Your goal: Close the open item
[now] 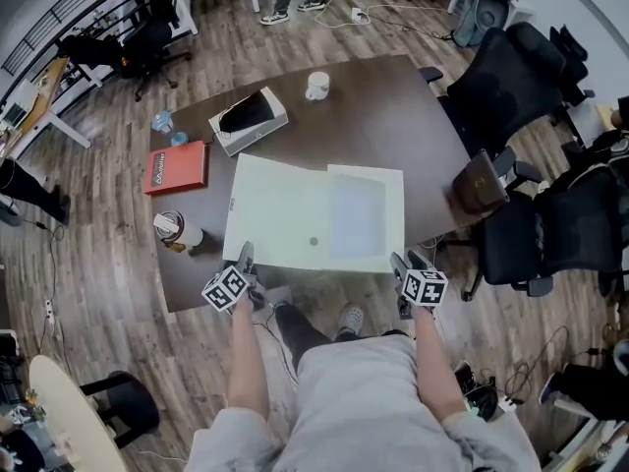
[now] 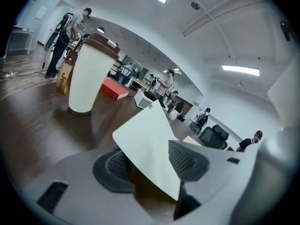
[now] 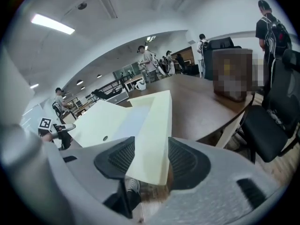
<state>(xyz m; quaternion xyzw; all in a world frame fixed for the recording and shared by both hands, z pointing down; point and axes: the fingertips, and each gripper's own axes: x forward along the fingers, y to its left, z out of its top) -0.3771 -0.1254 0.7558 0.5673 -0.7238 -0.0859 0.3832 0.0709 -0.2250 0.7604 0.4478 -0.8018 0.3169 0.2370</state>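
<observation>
Right now the flat cream box (image 1: 295,214) lies open on the dark tabletop (image 1: 373,116), at the edge nearest you. Your left gripper (image 1: 245,254) has its fingers apart around the box's near left corner. The fingers of your right gripper (image 1: 409,262) likewise stand apart, astride the near right corner.

Folder (image 1: 295,214) on table (image 1: 393,106), cup (image 1: 179,230) left

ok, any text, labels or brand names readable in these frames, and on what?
"Jee": on the brown carton beside the paper cup, left gripper view; the rest is unclear.
Red box: white print, too blurred to read.
Open white box: no print visible.
</observation>
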